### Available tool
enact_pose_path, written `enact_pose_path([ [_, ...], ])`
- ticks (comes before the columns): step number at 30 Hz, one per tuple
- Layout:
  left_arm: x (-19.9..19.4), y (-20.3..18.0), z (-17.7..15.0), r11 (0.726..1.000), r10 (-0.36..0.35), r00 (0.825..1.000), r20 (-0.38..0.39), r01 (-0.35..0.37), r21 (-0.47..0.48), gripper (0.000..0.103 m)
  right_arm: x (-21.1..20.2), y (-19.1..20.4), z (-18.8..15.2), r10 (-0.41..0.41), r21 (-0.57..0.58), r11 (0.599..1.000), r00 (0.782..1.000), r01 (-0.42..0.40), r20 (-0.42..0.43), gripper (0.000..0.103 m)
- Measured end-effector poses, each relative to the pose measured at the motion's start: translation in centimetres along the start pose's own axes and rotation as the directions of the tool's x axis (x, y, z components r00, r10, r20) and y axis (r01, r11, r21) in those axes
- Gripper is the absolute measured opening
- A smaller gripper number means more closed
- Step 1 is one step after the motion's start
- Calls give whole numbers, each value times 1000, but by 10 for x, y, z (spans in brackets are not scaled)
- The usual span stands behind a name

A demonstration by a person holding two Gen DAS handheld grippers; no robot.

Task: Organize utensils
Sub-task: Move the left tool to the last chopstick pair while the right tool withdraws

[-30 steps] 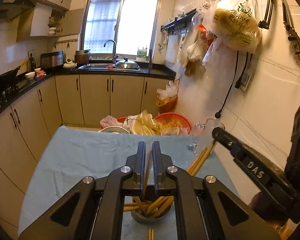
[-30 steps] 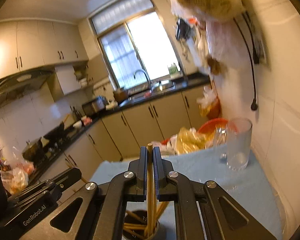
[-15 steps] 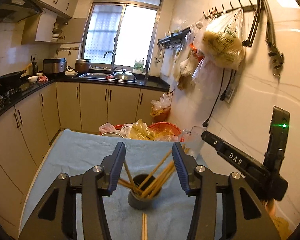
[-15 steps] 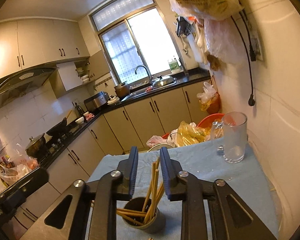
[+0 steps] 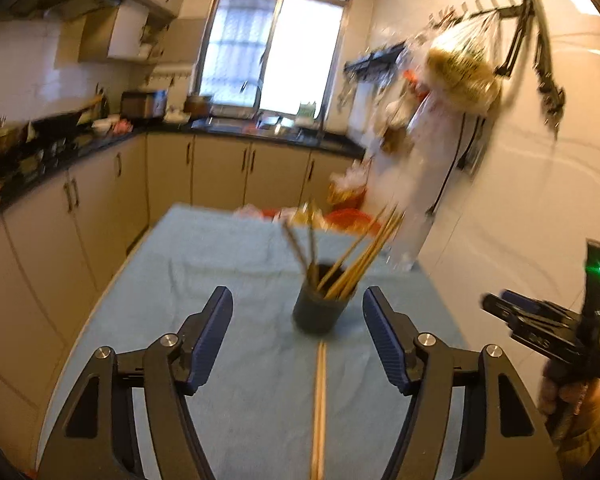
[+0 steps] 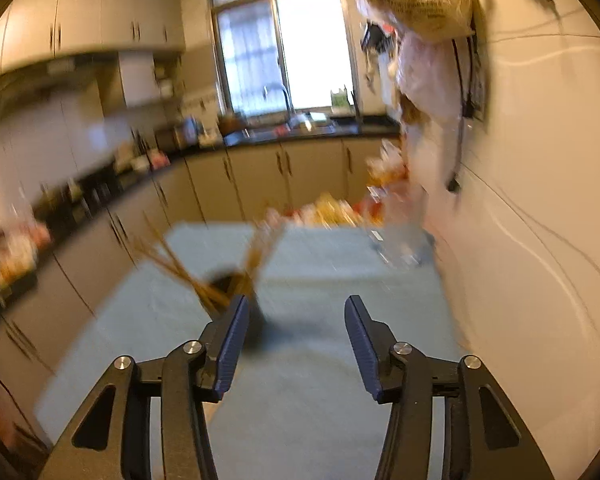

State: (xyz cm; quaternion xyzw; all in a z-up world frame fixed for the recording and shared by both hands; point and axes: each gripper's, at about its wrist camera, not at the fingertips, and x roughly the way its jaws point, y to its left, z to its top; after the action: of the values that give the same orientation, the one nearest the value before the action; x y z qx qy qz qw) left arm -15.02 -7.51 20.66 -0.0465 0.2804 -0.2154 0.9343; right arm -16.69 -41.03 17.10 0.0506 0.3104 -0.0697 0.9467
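Observation:
A dark cup (image 5: pixel 319 312) full of wooden chopsticks (image 5: pixel 360 254) stands on the blue-grey cloth of the table (image 5: pixel 220 264). A pair of chopsticks (image 5: pixel 319 408) lies flat on the cloth in front of the cup. My left gripper (image 5: pixel 298 320) is open and empty, pulled back from the cup. My right gripper (image 6: pixel 292 328) is open and empty; its view is blurred, with the cup (image 6: pixel 240 284) just ahead of its left finger. The right gripper also shows in the left wrist view (image 5: pixel 548 328), at the right.
A clear glass (image 5: pixel 408 244) stands at the table's far right by the tiled wall. Red baskets and plastic bags (image 5: pixel 340 212) sit past the far edge. Bags (image 5: pixel 456 76) hang on the wall. Cabinets and counter run along the left.
Both grippers opened, let go of chopsticks into the cup, and pulled back and away. The right gripper is moving fast, toward the right of the cup.

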Motion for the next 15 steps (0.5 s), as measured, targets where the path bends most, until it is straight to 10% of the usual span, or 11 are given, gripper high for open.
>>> enact_pose_path([
  [15,77,0,-113,999,34,936,-351,-31,14,61,49,-13,-150,176,266,957,961,-117,-211,56],
])
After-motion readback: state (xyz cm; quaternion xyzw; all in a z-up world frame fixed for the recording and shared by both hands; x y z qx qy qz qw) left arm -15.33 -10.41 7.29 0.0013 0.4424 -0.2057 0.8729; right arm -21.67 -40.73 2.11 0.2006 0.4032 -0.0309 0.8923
